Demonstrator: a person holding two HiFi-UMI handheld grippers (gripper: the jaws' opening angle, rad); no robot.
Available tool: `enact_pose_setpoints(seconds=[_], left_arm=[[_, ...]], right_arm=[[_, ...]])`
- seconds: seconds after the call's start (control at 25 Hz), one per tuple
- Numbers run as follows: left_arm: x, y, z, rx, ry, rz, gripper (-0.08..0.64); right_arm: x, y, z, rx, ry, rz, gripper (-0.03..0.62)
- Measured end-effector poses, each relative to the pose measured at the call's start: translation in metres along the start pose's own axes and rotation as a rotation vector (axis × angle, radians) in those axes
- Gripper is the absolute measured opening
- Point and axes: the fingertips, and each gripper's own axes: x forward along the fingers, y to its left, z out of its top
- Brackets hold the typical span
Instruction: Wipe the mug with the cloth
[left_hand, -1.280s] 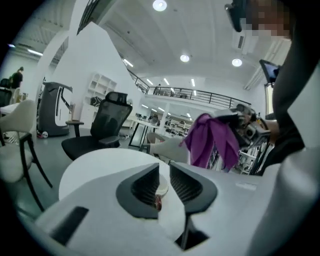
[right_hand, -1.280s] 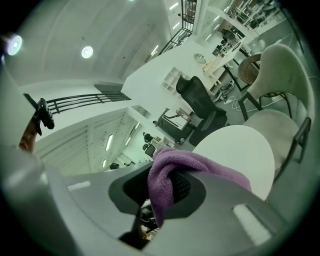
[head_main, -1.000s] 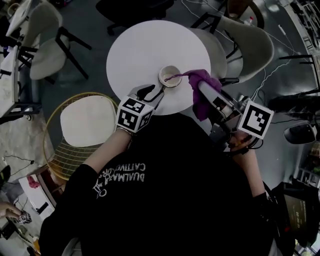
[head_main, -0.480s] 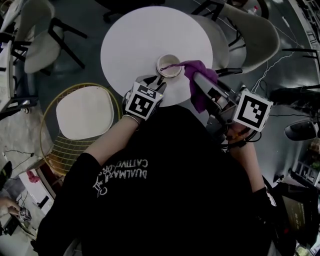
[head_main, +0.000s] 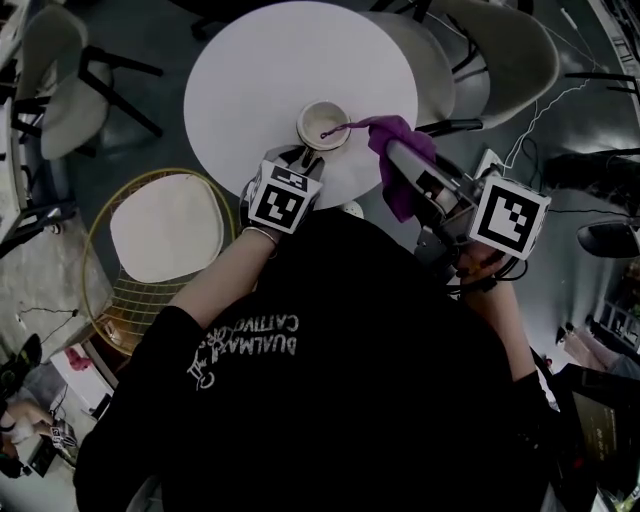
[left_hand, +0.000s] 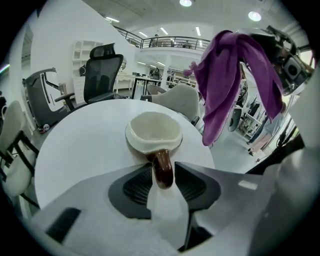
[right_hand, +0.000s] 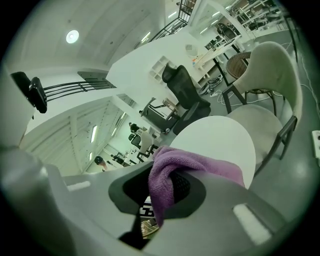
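Observation:
A cream mug (head_main: 323, 125) with a brown handle (left_hand: 162, 167) stands upright near the front edge of the round white table (head_main: 260, 80). My left gripper (head_main: 300, 153) reaches down at it. Its jaws have just been closing and the handle lies between the pads (left_hand: 137, 185), with a thin gap still showing on the right side. In the left gripper view the mug (left_hand: 152, 132) sits just beyond the left gripper (left_hand: 164, 182). My right gripper (head_main: 392, 150) is shut on a purple cloth (head_main: 395, 140), held right of the mug; a thread of it reaches over the rim. The cloth (right_hand: 175, 165) drapes across the right gripper (right_hand: 165, 192).
A wire-frame chair with a white seat (head_main: 165, 235) stands left of the person. A beige shell chair (head_main: 500, 50) is tucked at the table's right and another chair (head_main: 70, 90) at the left. A black office chair (left_hand: 102, 70) stands beyond the table. Cables cross the floor (head_main: 560, 100).
My left gripper has dropped and moved in on the mug, so the handle now lies between its jaws. The right gripper with the cloth has sunk a little beside the mug.

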Motion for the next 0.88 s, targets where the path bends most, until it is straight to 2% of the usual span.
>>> enact_pose_setpoints(seconds=[0.2, 0.36, 0.6, 0.88], left_arm=[[0.018, 0.016, -0.003, -0.046, 0.036, 0.027, 0.11], [0.021, 0.012, -0.002, -0.072, 0.073, 0.06, 0.11], [0.025, 0.015, 0.0, -0.062, 0.134, 0.097, 0.089], [0.025, 0.01, 0.007, -0.04, 0.147, 0.149, 0.06]], right_arm=[[0.017, -0.028, 0.007, 0.047, 0.034, 0.022, 0.049], [0.012, -0.041, 0.014, 0.07, 0.072, 0.043, 0.049], [0.024, -0.062, 0.016, 0.111, 0.123, 0.125, 0.048], [0.021, -0.086, 0.018, 0.157, 0.168, 0.221, 0.048]])
